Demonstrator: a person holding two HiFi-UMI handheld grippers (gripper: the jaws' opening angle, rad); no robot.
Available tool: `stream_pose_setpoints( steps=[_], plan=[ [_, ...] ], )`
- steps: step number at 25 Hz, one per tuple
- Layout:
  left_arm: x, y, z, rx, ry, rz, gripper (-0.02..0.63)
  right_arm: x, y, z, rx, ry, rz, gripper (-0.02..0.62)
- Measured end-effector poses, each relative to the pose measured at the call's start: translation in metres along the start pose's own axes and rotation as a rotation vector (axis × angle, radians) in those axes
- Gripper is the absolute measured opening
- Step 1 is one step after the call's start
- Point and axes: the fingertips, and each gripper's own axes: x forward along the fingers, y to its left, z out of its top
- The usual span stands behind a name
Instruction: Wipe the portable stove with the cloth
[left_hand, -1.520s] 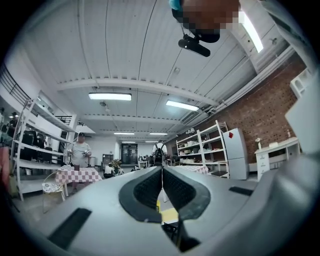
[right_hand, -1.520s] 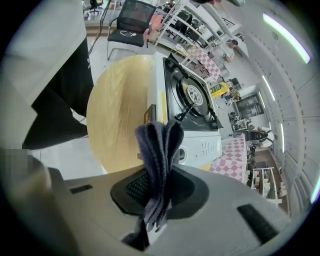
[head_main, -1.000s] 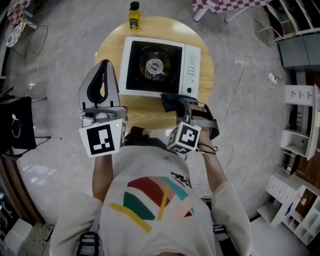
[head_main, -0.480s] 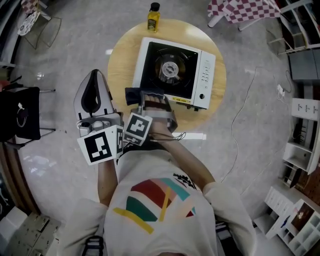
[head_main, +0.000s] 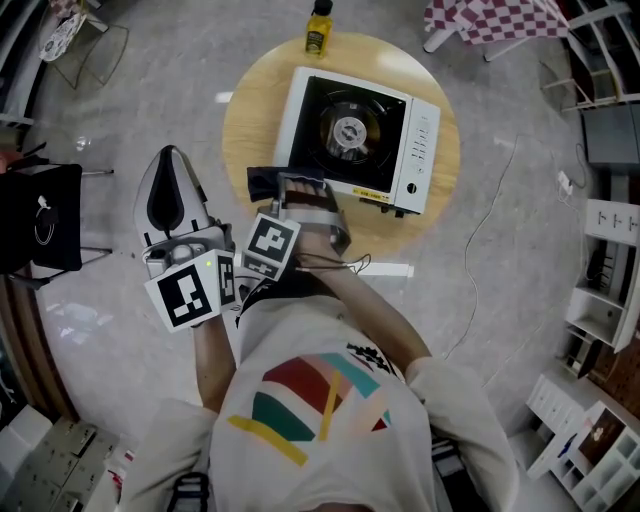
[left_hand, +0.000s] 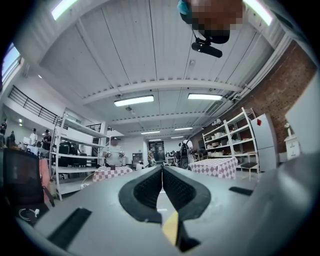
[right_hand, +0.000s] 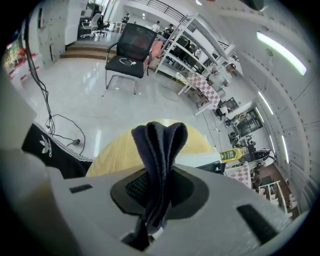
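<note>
The portable stove (head_main: 355, 135) is sitting on the round table (head_main: 245, 110), just beyond my right gripper (head_main: 288, 190). This gripper is clamping the one dark cloth (head_main: 260, 182) near the stove's front left corner. I cannot tell if the cloth is touching the stove. My left gripper (head_main: 168, 200) is hanging beside the table, its jaws pressing together on nothing. One yellow bottle (head_main: 319, 30) is standing behind the one stove.

Bright ceiling strip-lights, fisheye-warped edges
</note>
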Motion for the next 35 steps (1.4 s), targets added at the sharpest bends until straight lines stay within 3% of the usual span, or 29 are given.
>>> stream_pose_setpoints(
  steps=[8,15,35],
  plan=[
    [0.004,-0.018,0.003,-0.006,-0.006,-0.051,0.006,-0.006,0.000,-0.020,0.027,0.014,-0.002,0.029],
    [0.009,-0.039,0.006,-0.010,-0.022,-0.103,0.006,-0.011,-0.001,-0.060,0.067,0.054,-0.004,0.029],
    [0.024,-0.081,0.005,-0.036,-0.020,-0.202,0.006,-0.045,0.002,-0.231,0.087,0.264,-0.073,0.029]
  ],
)
